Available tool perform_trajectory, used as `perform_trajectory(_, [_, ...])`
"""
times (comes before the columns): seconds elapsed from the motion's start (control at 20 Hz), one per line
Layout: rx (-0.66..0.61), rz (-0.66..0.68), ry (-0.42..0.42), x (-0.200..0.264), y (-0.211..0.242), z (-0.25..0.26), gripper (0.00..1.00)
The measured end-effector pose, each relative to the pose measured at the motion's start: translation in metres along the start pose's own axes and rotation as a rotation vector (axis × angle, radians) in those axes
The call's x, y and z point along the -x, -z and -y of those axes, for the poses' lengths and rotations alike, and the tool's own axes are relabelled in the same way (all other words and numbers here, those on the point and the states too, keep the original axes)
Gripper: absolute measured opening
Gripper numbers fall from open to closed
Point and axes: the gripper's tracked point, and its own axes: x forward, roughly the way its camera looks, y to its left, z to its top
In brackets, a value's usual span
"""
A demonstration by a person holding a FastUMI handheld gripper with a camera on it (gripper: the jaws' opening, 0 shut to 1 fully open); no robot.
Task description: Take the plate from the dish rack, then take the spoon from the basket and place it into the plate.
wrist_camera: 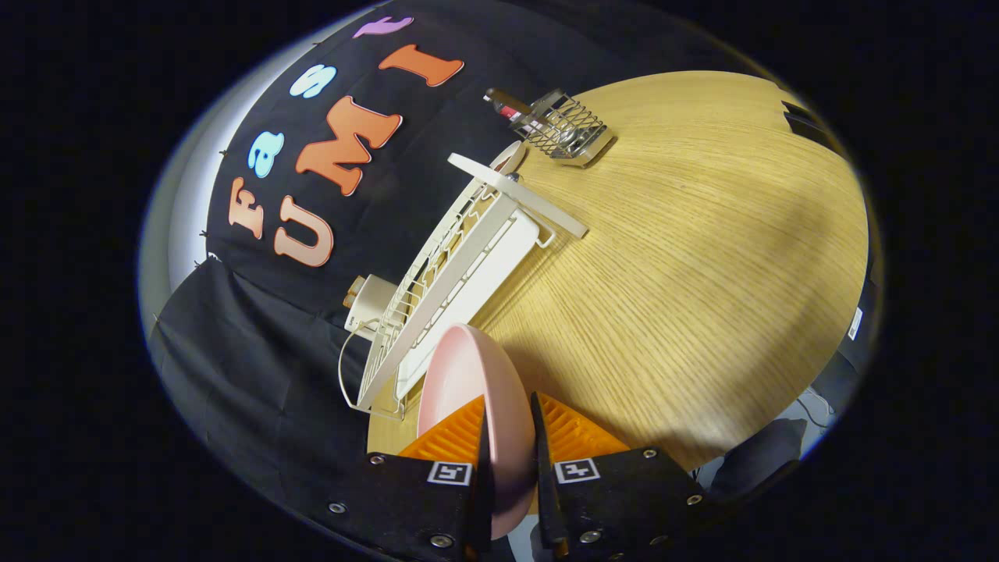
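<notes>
A pale pink plate [468, 375] stands on edge between the fingers of my gripper [509, 425], and both pads press on its rim. The plate hangs just off the near end of the white wire dish rack [445, 281], above the wooden table [687, 273]. Far beyond the rack, near the table's back edge, sits a metal mesh basket [566, 129] with a handle [507, 101] sticking out of it toward the wall; I take it for the spoon. The whole view is strongly tilted.
A white box [367, 300] with a cable sits behind the rack by the black cloth wall. A round whitish item [507, 158] stands at the rack's far end. Bare wood spreads to the right of the rack and the basket.
</notes>
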Motion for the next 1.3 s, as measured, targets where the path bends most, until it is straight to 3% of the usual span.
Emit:
perform_trajectory(0.35, [0.066,0.057,0.020,0.016,-0.037,0.003,0.41])
perform_trajectory(0.6, [0.196,0.144,0.068,0.038,-0.073,0.013,0.68])
perform_trajectory(0.75, [0.272,0.205,0.100,0.049,-0.101,0.017,0.89])
perform_trajectory(0.85, [0.338,0.235,0.123,0.055,-0.119,0.017,0.97])
perform_trajectory(1.3, [0.595,0.403,0.256,0.082,-0.203,0.033,0.98])
